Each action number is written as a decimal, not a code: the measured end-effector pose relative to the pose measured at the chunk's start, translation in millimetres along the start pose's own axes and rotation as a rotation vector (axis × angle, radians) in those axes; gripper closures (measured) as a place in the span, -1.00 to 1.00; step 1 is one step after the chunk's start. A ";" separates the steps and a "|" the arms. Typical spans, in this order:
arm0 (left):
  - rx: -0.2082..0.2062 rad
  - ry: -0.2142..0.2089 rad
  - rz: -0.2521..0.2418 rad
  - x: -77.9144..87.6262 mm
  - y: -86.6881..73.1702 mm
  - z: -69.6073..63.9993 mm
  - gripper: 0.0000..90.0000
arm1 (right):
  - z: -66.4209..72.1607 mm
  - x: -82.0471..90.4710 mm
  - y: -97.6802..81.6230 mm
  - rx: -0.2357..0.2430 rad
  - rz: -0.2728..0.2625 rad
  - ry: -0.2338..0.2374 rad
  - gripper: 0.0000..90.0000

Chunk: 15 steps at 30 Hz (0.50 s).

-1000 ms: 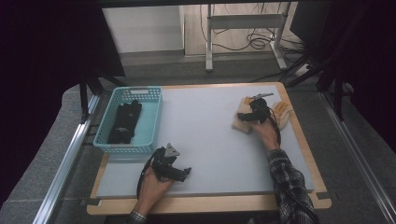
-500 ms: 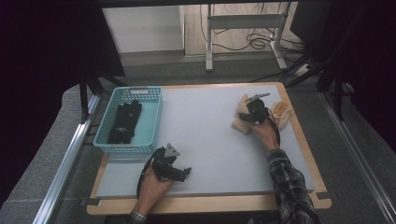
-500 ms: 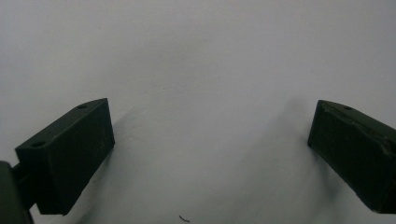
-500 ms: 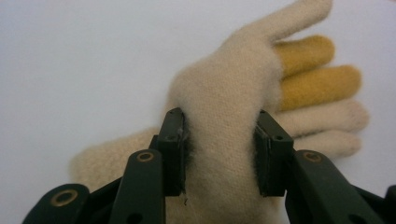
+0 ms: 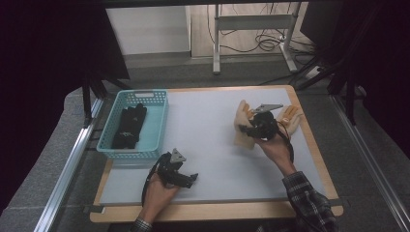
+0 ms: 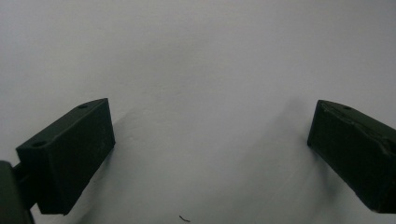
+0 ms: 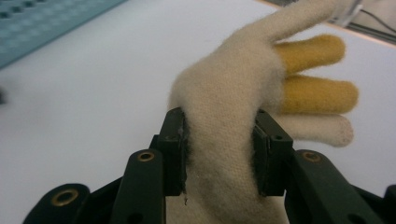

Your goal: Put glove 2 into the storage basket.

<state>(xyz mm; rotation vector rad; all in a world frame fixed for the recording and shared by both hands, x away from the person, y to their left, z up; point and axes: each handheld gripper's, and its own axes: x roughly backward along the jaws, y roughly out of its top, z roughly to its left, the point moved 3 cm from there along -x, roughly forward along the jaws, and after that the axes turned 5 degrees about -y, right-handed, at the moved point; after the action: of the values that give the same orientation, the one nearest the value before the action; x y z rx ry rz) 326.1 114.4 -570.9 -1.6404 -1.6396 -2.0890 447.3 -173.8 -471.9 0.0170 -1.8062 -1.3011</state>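
Note:
A cream knitted glove with yellow fingers is pinched across its palm by my right gripper, whose jaws have just been closing on it. In the high view the right gripper holds this glove above the right side of the white mat. A second cream and yellow glove lies flat just to its right. My left gripper rests near the mat's front edge. It stands open over bare mat, nothing between its jaws.
A teal basket at the mat's left holds black gloves. The mat lies on a wooden board with metal rails at both sides. A metal stand and cables are on the floor behind.
The right gripper has closed on the cream glove and raised it off the mat, drifting slightly nearer. The left gripper has stayed put.

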 end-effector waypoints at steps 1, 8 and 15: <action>0.001 0.001 -0.002 -0.1 0.0 -0.1 -0.98 | 10.0 3.7 -2.1 0.007 -0.002 0.017 0.34; 0.002 0.000 -0.002 -0.1 0.0 -0.1 -0.98 | 53.6 1.4 -24.4 0.038 0.031 0.099 0.34; 0.001 0.001 -0.002 -0.1 0.0 0.0 -0.98 | 71.2 -13.1 -47.3 0.045 0.091 0.160 0.01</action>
<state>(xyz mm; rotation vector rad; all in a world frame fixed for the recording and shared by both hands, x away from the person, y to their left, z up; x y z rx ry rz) 326.1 114.3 -570.9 -1.6384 -1.6427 -2.0884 387.5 -134.9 -520.9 0.0612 -1.6803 -1.1617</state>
